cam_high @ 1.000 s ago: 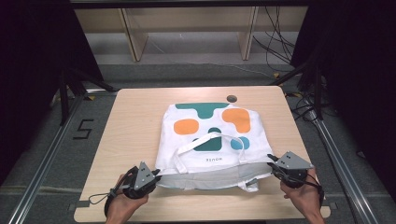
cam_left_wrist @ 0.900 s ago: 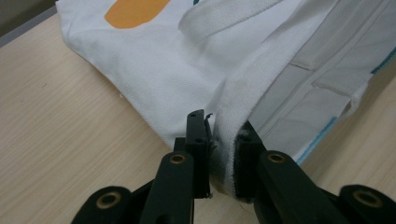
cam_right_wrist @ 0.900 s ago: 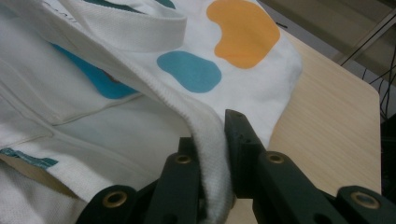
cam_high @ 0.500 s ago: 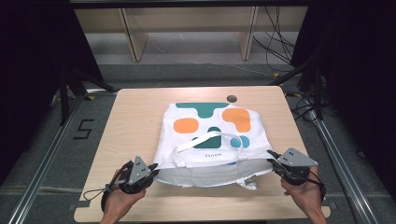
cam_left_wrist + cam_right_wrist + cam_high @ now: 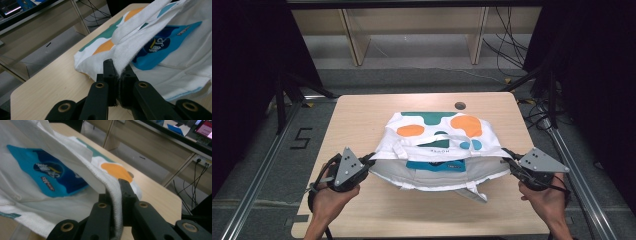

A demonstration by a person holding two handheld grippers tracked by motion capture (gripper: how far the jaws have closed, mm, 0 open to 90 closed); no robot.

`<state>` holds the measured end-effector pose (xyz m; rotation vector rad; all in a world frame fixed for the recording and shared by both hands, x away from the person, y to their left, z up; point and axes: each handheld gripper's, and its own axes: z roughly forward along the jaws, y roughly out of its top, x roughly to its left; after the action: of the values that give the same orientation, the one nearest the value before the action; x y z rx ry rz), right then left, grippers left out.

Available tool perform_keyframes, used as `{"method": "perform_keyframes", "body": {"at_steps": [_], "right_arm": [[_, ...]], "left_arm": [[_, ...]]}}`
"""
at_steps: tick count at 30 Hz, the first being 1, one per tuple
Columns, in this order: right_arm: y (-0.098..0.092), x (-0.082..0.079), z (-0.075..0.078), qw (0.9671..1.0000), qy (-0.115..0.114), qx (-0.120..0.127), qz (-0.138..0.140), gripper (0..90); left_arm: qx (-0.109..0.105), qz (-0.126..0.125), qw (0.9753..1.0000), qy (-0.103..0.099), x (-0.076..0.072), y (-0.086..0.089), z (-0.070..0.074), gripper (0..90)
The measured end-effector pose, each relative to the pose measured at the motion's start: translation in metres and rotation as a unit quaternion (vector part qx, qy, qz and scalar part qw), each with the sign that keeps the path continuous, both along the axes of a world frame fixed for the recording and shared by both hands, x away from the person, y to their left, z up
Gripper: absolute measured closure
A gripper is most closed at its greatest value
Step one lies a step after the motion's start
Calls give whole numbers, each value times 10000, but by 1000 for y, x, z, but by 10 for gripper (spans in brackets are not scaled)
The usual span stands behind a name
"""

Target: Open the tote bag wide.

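A white tote bag (image 5: pixel 439 145) with orange, green and blue shapes lies in the middle of the wooden tabletop (image 5: pixel 362 115). Its open mouth faces the person, toward 6 o'clock. The top layer of the mouth is lifted up, so you can see inside. A blue packet (image 5: pixel 434 165) lies in there, flat on the bottom layer. A white strap (image 5: pixel 472 192) hangs out at the front edge.

The left hand (image 5: pixel 329 197) comes in from 7 o'clock, with the arm pointing up and a bit to the right. It holds the left gripper (image 5: pixel 369 161) low over the tabletop, at the bag's left corner. In the left gripper view, the jaws are pinched tight on the thick white edge of the bag (image 5: pixel 130 52), and the blue packet (image 5: pixel 160 46) shows just past it.

The right hand (image 5: pixel 547 197) comes in from 5 o'clock, with the arm pointing up and a bit to the left. It holds the right gripper (image 5: pixel 508 159) at the bag's right corner. In the right gripper view, the jaws are squeezed on the bag's white edge (image 5: pixel 110 185) too.

The two grippers are far apart, one at 9 o'clock of the bag's mouth and one at 3 o'clock. The edge is pulled straight between them.
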<state>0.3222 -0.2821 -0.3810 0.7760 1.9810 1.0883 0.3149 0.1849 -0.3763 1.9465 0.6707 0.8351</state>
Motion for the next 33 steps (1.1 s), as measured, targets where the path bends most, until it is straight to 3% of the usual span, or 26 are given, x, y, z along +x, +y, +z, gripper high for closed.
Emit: {"method": "perform_keyframes", "body": {"at_steps": [3,8,10,11,14,16,17,19,22,27,28,29,30,33], "right_arm": [[0,1,10,9999,-159,-32,38,879],[0,-1,37,9994,-314,-11,148,880],[-2,-3,55,9985,-519,-14,142,880],[-2,-3,55,9985,-519,-14,142,880],[-2,-6,73,9981,-583,43,185,881],[-4,-9,89,9968,-749,20,271,882],[-4,-9,89,9968,-749,20,271,882],[-4,-12,98,9967,-760,63,275,882],[-4,-16,111,9956,-834,74,410,882],[-1,-21,122,9954,-882,8,386,882],[-2,-20,128,9955,-867,7,381,883],[-2,-20,128,9955,-867,7,381,883],[-4,-19,136,9945,-934,65,474,882],[-5,-17,142,9943,-880,247,544,883]], "left_arm": [[-86,-19,9999,-63,0,3,9,858],[-260,-40,9991,-345,-2,6,34,861],[-342,-102,9977,-572,-6,7,50,861],[-342,-102,9977,-572,-6,7,50,860],[-473,-122,9960,-744,-10,8,65,862],[-552,-170,9945,-869,-14,9,73,863],[-653,-167,9936,-908,-15,9,76,863],[-594,-187,9937,-934,-19,10,83,864],[-715,-193,9930,-925,-19,13,90,865],[-766,-218,9921,-966,-21,15,104,866],[-953,-287,9901,-993,-22,16,112,866],[-953,-287,9901,-993,-22,16,112,865],[-1052,-340,9885,-1031,-23,17,119,865],[-1188,-379,9882,-895,-16,19,123,863]]}}
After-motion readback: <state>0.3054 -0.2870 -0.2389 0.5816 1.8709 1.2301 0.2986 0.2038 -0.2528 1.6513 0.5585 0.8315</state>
